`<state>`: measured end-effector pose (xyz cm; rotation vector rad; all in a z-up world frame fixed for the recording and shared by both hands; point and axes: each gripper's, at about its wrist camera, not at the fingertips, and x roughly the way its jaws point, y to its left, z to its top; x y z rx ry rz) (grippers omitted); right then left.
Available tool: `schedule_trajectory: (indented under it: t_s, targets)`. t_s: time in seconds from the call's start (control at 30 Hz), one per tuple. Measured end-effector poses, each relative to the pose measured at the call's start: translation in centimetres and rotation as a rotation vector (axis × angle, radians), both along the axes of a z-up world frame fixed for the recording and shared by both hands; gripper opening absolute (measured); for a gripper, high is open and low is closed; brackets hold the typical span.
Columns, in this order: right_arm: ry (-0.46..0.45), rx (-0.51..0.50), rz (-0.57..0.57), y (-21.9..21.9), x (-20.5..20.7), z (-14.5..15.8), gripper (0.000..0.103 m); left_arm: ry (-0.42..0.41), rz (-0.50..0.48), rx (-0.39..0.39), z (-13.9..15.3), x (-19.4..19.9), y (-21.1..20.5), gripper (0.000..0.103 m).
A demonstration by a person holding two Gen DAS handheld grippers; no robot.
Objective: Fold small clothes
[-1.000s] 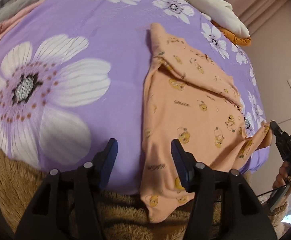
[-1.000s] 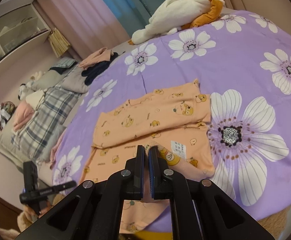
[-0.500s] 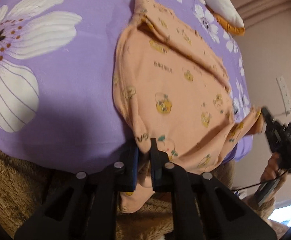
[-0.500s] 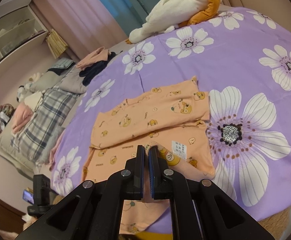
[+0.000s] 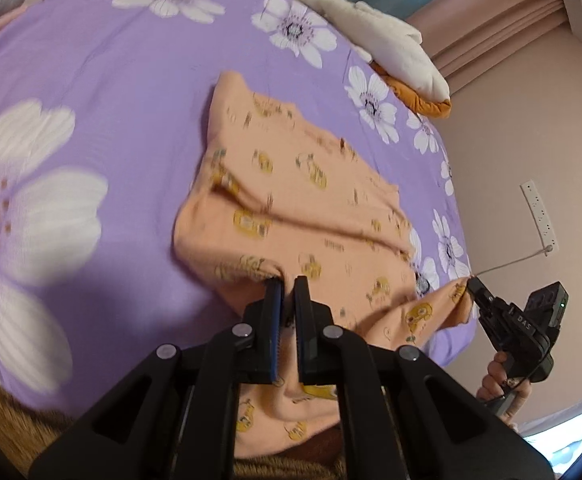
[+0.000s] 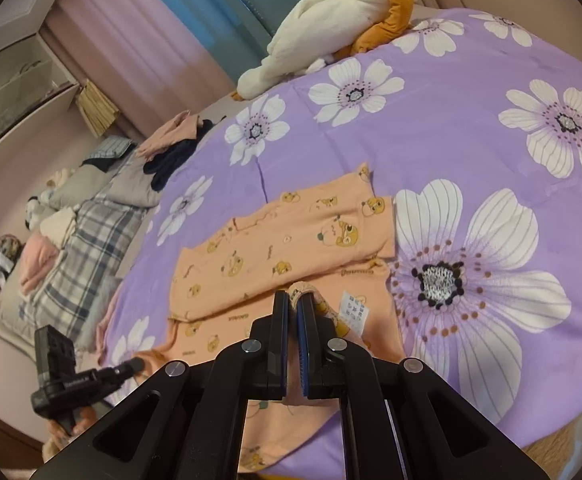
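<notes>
Both sets of my fingers are pinched tight on the peach garment's near hem: the left gripper [image 5: 285, 284] at one corner, the right gripper [image 6: 293, 300] at the other. The peach garment [image 6: 291, 236] lies along the near edge of the bed [image 6: 471, 140], one fold already laid; folding the hem away remains.

Garment's [image 5: 291, 216] print blurred; hem hidden behind claws.
</notes>
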<state>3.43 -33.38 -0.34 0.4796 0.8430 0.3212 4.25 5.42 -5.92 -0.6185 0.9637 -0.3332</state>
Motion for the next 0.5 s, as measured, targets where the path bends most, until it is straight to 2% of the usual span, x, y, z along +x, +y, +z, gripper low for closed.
schedule_trajectory:
  t_s: [0.17,0.27,0.4,0.5]
  targets:
    - [-0.004,-0.009,-0.033,-0.5,1.2,-0.3,0.007,-0.030,0.048,0.010,0.4,3.2,0.7,0.005]
    - [0.016,-0.057,-0.071,-0.9,1.9,-1.2,0.007,-0.016,0.070,0.021,-0.2,5.1,1.1,0.005]
    - [0.077,-0.072,-0.096,-1.6,2.6,-3.3,0.007,0.029,0.075,0.044,-1.8,7.2,1.0,0.005]
    - [0.117,-0.119,-0.110,-1.6,2.9,-4.6,0.007,0.069,0.068,0.097,-3.6,8.1,0.5,0.005]
